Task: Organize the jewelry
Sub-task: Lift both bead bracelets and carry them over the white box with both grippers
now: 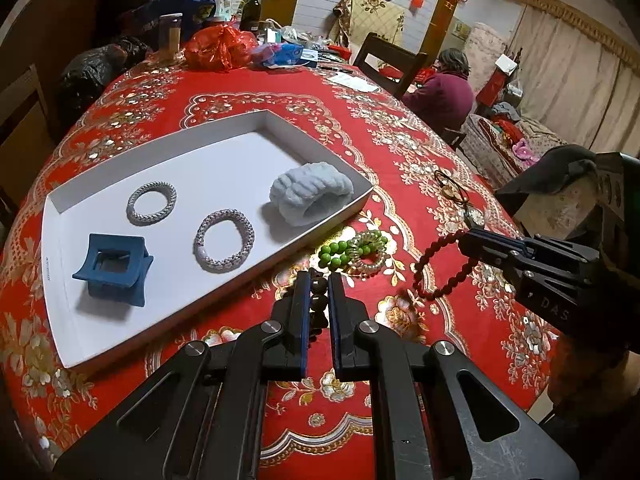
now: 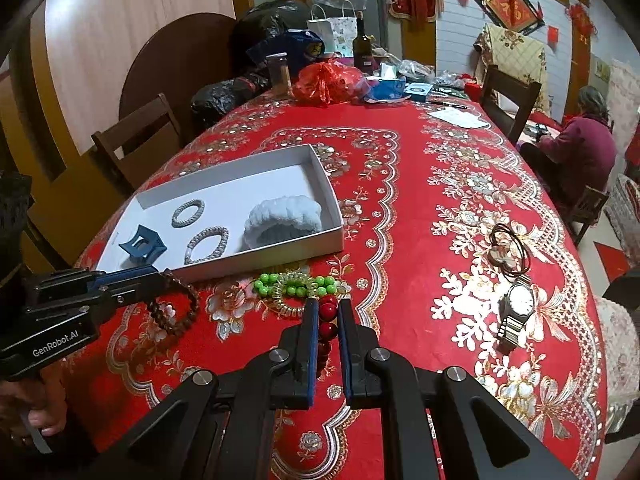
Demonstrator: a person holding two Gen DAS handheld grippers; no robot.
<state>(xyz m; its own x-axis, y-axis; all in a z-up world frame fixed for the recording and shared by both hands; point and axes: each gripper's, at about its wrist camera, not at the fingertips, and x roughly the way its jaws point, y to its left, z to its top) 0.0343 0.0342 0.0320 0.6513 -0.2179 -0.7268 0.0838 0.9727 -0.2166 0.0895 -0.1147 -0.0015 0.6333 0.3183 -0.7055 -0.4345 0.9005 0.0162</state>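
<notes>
I've got both tongs loaded: left gripper clamped on the dark bead bracelet, right gripper pinching the red bead bracelet, both dangling just above the tablecloth. Next I reckon both must swing over the white tray and drop them.

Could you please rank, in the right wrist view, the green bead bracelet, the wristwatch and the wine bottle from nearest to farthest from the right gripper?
From the right gripper, shut on the red bead bracelet:
1. Green bead bracelet, just ahead, slightly left on the tablecloth.
2. Wristwatch, off to the right.
3. Wine bottle, at the table's far end.
</notes>
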